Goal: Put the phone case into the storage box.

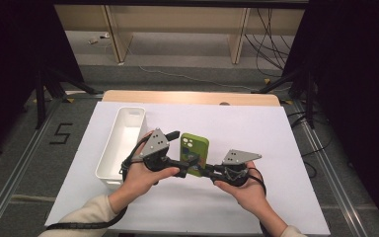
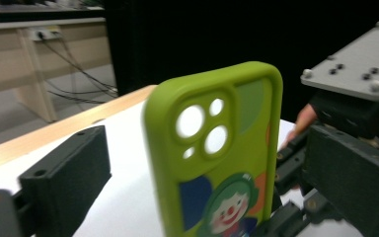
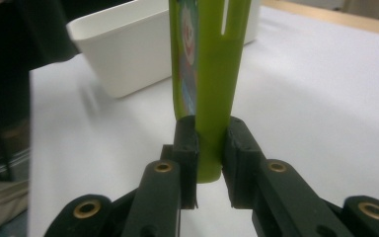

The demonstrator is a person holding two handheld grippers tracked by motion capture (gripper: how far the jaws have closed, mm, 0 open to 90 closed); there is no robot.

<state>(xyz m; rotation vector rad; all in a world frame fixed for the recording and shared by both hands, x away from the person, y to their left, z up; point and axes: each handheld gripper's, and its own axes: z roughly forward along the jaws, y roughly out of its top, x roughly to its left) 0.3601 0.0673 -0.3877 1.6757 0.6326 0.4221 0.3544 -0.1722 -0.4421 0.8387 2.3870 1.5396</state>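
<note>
A green phone case with a clown printed on its back is held upright above the white sheet that covers the counter, and everything else is placed here in relation to that case. Its lower edge is clamped between the jaws of the right tool, whose pads are seen in the right gripper view pressing on both faces of the thin green edge. The left tool is found just beside the case on its left; its jaws stand wide apart, one on each side of the case without touching it, as shown in the left gripper view, where the camera cut-outs of the case are seen between a dark jaw at the left and the body of the right tool at the right. A white rectangular bin lies on the sheet to the left of the case, beyond the left tool and near it; in the right gripper view the bin is seen behind the case. Past the far edge of the counter, beyond the case, pale wooden furniture legs and loose cables on the floor are seen. A taped numeral is marked on the floor far to the left of the case.
</note>
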